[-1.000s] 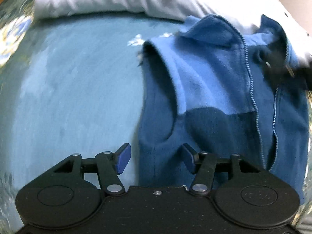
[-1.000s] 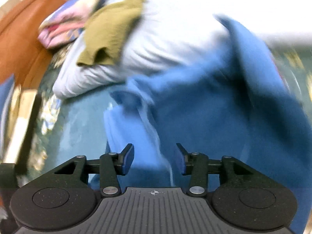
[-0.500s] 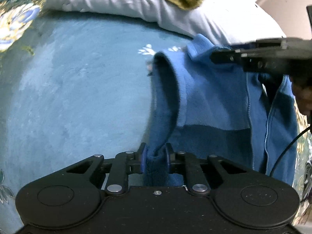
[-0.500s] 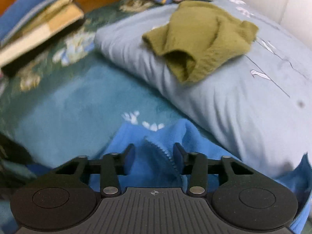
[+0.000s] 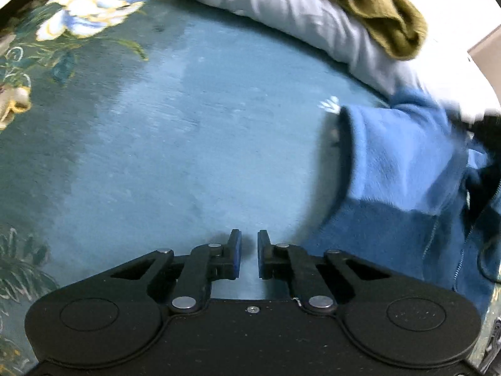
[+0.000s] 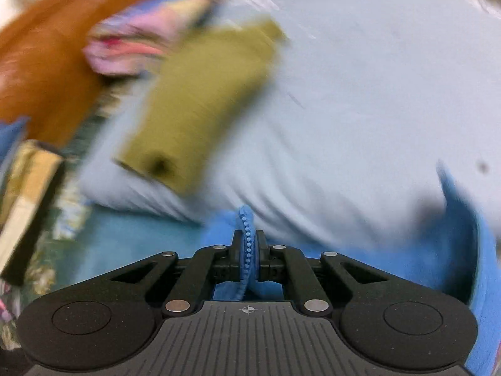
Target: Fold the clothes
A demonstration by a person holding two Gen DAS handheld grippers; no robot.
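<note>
A blue fleece vest (image 5: 407,163) with a zipper lies at the right of the left wrist view, on a teal blanket (image 5: 188,156). My left gripper (image 5: 249,238) hovers over bare blanket to the left of the vest's dark hem. Its jaws are closing to a narrow slit with nothing between them. In the blurred right wrist view my right gripper (image 6: 249,238) is shut on the vest's light blue zipper edge (image 6: 245,219), which stands up between the pads. More of the vest (image 6: 463,250) hangs at the right.
A pale pillow (image 6: 360,125) lies just beyond the vest with an olive garment (image 6: 203,100) on it. Behind are a pink folded pile (image 6: 134,44) and a wooden board (image 6: 40,72). A flat box (image 6: 28,188) sits at the left. Flower patterns (image 5: 90,3) border the blanket.
The left gripper, which had pinched the vest's hem half a second ago, now sits left of it with nothing between its pads. The right gripper has shut on the zipper edge and swung.
</note>
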